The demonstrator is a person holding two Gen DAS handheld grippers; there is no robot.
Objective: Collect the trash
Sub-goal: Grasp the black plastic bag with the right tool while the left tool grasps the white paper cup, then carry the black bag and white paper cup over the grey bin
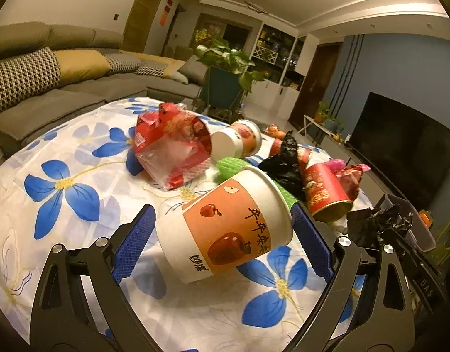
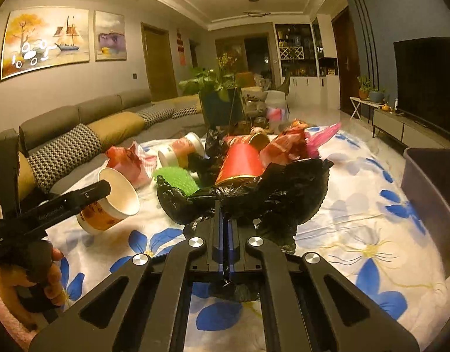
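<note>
Beside the toppled cup [image 1: 225, 226], your left gripper [image 1: 222, 228] stood spread around it, ready to grasp; your right gripper [image 2: 225, 220] was clamped on a black bag [image 2: 272, 193].

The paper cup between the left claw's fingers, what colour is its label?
Orange, with red apples and black writing, on a white paper cup; the left wrist view shows it best.

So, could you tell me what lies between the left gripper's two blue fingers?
In the left wrist view, a tipped white-and-orange paper cup lies between the open left gripper's fingers.
</note>
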